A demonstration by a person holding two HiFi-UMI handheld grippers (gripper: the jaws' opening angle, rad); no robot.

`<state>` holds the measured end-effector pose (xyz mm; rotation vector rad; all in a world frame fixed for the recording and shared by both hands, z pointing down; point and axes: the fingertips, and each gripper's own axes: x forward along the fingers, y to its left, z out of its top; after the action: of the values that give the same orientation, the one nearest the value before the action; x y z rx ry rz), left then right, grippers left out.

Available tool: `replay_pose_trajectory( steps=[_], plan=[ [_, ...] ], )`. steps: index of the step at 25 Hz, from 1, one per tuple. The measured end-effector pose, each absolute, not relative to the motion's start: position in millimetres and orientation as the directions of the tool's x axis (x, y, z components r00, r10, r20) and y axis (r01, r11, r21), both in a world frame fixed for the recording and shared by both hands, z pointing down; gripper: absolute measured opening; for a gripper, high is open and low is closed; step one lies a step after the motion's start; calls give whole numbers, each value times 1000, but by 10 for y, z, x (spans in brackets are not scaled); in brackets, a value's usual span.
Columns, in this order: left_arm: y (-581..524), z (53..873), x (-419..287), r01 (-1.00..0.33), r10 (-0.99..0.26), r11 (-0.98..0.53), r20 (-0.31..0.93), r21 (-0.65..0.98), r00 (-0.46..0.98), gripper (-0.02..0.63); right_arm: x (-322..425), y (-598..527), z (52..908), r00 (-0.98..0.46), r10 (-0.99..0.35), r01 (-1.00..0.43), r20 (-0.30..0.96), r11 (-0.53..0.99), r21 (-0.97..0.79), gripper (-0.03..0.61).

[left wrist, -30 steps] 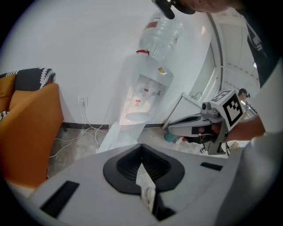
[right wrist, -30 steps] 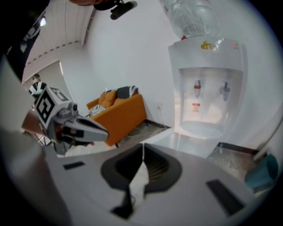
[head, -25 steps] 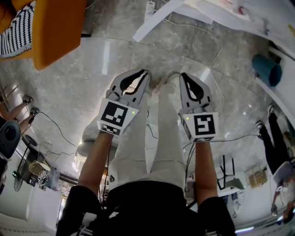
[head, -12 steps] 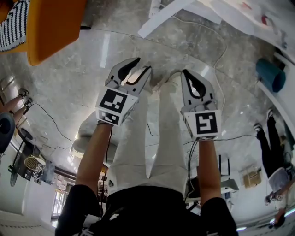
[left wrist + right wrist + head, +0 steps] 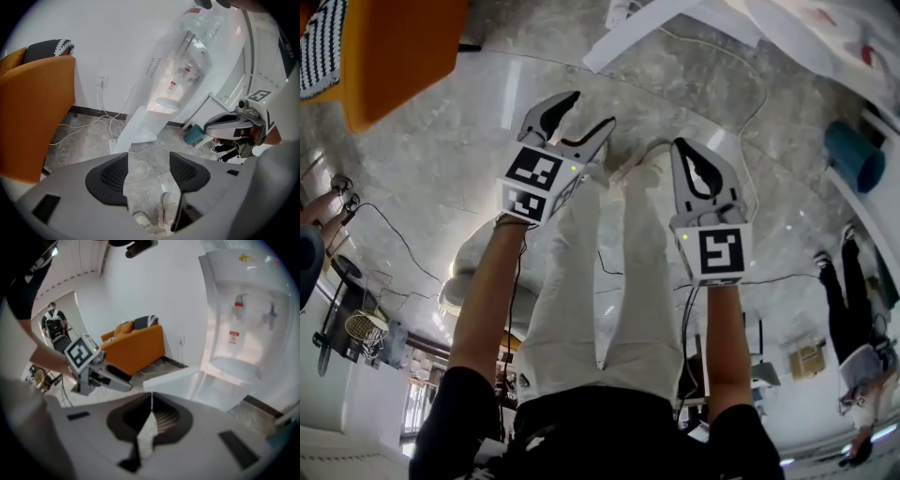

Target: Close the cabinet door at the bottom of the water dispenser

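- Presently, water dispenser (image 5: 243, 310) stands against the wall, clear bottle (image 5: 202, 21) seated on top.
- Cabinet door (image 5: 171, 380) at its base hangs open.
- Left tool (image 5: 150, 164) opening, nothing between jaws.
- Right tool (image 5: 151, 397) closed, empty.

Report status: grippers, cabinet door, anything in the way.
Left gripper opening, empty; right gripper shut, empty. Cabinet door open, untouched. White cable on floor beside it.

orange sofa (image 5: 394, 47) cut off, water dispenser (image 5: 243, 324) cropped
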<state>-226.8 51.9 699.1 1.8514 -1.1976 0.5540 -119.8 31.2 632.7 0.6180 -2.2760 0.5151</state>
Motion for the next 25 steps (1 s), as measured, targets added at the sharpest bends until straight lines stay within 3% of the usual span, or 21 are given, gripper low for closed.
replay_pose_trajectory(
  steps=[25],
  plan=[
    [-51, 7733, -2468, -942, -550, -178, 765, 285, 335, 296, -1138, 440, 6722, -607, -246, -560, 756, 807, -188, 35]
  ],
)
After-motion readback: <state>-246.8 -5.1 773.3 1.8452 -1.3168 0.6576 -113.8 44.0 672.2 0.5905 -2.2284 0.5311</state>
